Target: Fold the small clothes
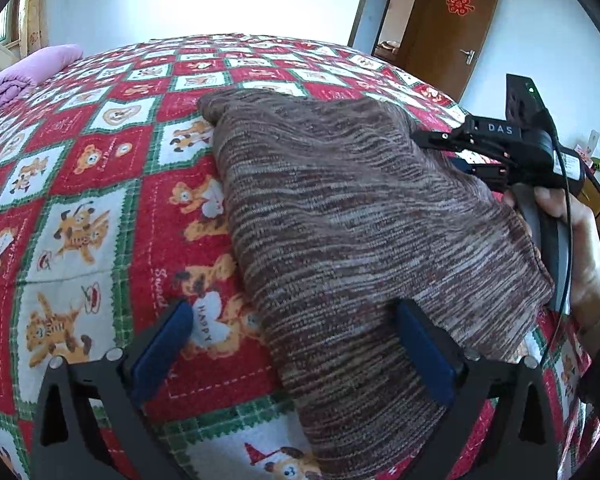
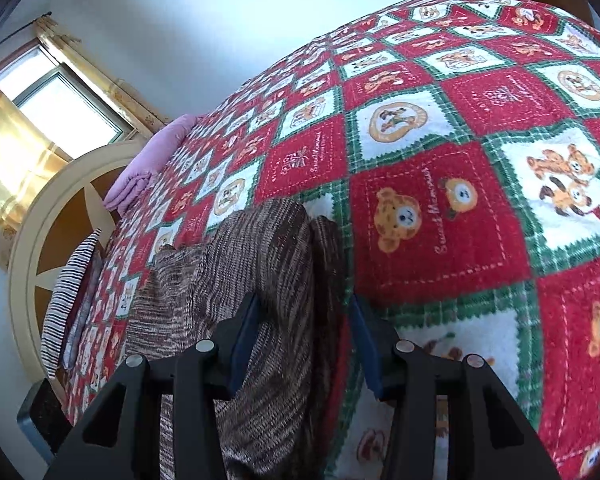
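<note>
**Bedspread, sweater half folded**

Bear-print bedspread (image 1: 100, 184) covers the bed. Left gripper (image 1: 296, 344) gapes wide, holding nothing, its right finger over the brown sweater (image 1: 340, 216). Right gripper (image 2: 306, 340), part open, straddles the sweater's raised fold; grip unclear.

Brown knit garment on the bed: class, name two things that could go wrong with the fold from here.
1. The right hand-held gripper has a thick bunch of the brown knit garment between its fingers, which do not look fully closed; the knit might slip out.
2. The left hand-held gripper is open, straddling the garment's near edge above the bear-print blanket; closing there could pinch the blanket too.
</note>
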Available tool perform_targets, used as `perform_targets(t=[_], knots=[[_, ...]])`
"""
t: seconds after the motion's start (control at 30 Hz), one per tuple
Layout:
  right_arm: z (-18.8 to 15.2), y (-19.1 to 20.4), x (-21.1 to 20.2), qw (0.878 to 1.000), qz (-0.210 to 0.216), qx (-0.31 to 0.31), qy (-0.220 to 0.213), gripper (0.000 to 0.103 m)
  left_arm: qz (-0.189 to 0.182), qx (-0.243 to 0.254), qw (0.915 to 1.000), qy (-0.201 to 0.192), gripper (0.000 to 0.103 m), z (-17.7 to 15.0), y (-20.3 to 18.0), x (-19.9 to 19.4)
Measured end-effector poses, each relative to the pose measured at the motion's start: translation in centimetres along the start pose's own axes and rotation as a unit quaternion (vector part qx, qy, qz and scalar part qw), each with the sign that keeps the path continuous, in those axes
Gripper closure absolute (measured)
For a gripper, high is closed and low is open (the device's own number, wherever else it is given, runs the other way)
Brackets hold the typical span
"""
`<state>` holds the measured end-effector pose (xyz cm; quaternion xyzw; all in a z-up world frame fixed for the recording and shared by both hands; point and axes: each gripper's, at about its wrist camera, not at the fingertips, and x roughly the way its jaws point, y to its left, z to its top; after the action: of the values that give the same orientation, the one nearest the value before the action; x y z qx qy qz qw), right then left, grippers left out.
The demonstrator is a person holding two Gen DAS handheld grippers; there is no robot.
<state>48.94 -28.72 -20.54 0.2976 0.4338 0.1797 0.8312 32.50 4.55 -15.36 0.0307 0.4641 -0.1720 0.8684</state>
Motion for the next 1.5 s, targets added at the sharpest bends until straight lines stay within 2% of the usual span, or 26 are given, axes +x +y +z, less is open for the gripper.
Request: perform_targets(t=[0.33, 0.47, 0.53, 0.6, 0.73, 0.77, 0.8, 0.9, 1.0, 1.2, 1.5], knots=[[-0.3, 0.6, 0.7, 0.999, 0.031, -0.018, 0.005, 0.056, -0.002, -0.001, 1.0, 0.0, 0.0, 0.2, 0.1, 0.2], [-0.7, 0.9, 1.1, 0.998, 0.046, -0.026, 0.016, 0.073, -0.014, -0.001, 0.9999, -0.005, 0.004, 0.2, 0.1, 0.1], [-0.8, 0.9, 1.3, 0.999, 0.041, -0.028, 0.017, 0.076, -0.021, 0.005, 0.9997, -0.009, 0.011, 0.2, -0.2, -0.1], [-0.7, 0.7, 1.3, 0.999, 0.041, -0.022, 0.018, 0.079, -0.032, 0.013, 0.9993, -0.01, 0.024, 0.1, -0.6, -0.2], [-0.9, 1.4, 1.1, 0.999, 0.028, -0.023, 0.016, 0.082, -0.051, 0.017, 0.9985, -0.01, 0.039, 0.3, -0.7, -0.4], [-1.0, 1.7, 0.9, 0.999, 0.025, -0.022, 0.013, 0.083, -0.055, 0.013, 0.9984, -0.012, 0.05, 0.3, -0.5, -0.6], [-1.1, 2.1, 0.6, 0.999, 0.023, -0.02, 0.008, 0.083, -0.065, 0.006, 0.9978, -0.014, 0.066, 0.4, -0.2, -0.9], [-1.6, 3.3, -0.7, 0.999, 0.034, -0.015, -0.006, 0.084, -0.075, -0.002, 0.9972, -0.011, 0.078, 0.6, 0.3, -1.6], [-2.0, 4.6, -1.9, 0.999, 0.037, -0.016, -0.014, 0.084, -0.075, 0.001, 0.997, -0.02, 0.082, 0.4, 0.7, -3.2], [-3.4, 8.4, -3.7, 0.998, 0.053, -0.033, -0.019, 0.085, -0.076, 0.005, 0.9964, -0.038, 0.083, 0.1, 1.4, -6.7], [-6.2, 14.3, -4.0, 0.994, 0.098, -0.055, -0.01, 0.085, -0.071, -0.002, 0.9957, -0.06, 0.084, -2.6, 3.9, -12.1]])
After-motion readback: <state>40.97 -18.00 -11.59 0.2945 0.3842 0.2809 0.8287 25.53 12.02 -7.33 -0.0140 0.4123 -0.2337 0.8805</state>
